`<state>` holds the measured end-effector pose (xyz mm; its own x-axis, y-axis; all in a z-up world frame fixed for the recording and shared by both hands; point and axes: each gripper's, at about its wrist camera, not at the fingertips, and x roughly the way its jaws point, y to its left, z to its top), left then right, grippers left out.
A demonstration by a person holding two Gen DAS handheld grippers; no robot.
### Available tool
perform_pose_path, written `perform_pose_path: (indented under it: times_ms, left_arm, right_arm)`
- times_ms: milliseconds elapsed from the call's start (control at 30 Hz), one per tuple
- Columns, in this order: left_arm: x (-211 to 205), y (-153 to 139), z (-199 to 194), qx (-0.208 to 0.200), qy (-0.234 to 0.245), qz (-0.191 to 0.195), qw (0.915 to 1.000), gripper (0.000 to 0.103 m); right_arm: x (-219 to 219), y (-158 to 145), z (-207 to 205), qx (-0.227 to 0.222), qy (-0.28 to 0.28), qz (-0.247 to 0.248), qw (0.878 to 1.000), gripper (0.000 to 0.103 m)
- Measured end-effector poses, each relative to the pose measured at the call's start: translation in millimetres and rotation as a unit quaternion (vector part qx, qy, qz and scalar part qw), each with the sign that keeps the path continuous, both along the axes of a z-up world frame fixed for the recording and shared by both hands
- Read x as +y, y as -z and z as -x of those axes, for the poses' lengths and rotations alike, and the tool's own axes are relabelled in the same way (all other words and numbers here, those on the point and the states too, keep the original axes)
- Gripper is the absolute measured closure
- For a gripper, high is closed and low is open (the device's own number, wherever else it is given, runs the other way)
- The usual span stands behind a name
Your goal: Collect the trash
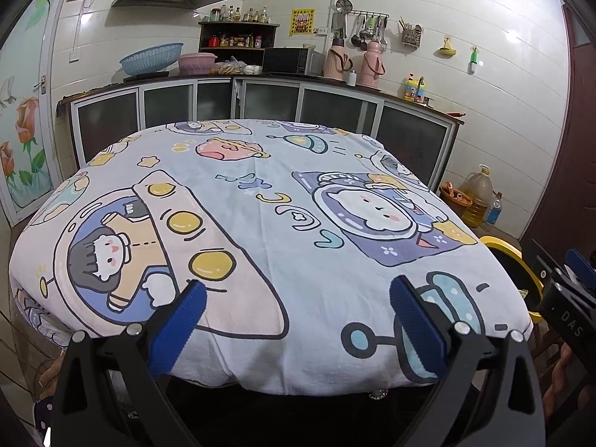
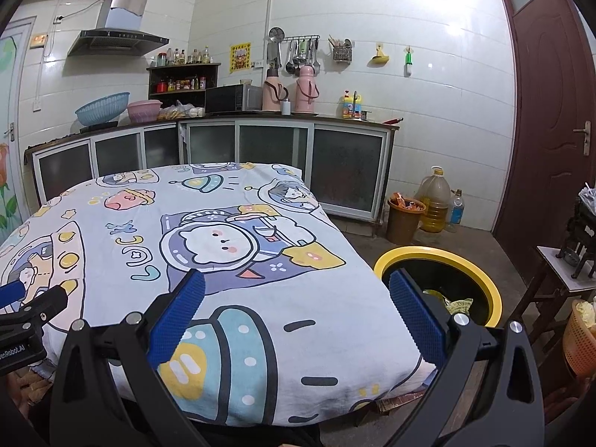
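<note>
A table under a cartoon-print cloth fills both views; I see no trash lying on it. A yellow-rimmed black bin stands on the floor right of the table, with crumpled yellowish trash inside; its rim also shows in the left wrist view. My left gripper is open and empty over the table's near edge. My right gripper is open and empty over the table's near right corner, its right finger in front of the bin. Each gripper shows at the edge of the other's view.
A kitchen counter with cabinets runs along the back wall. A brown bucket, an oil jug and a bottle stand on the floor by it. A brown door, a small side table and an orange basket are at right.
</note>
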<state>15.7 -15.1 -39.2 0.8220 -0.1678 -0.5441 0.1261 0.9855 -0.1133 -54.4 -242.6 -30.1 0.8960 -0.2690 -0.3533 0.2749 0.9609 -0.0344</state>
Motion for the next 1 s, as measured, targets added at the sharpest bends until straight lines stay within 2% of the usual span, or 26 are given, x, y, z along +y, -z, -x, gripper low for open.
perform_pose_path:
  times_ms: [1000]
  left_arm:
    - [-1.1,1.4,-1.0,0.004,0.001,0.001,1.0000,0.008]
  right_arm:
    - [-0.2,1.3,-0.4,0.005,-0.001,-0.004,1.000,0.008]
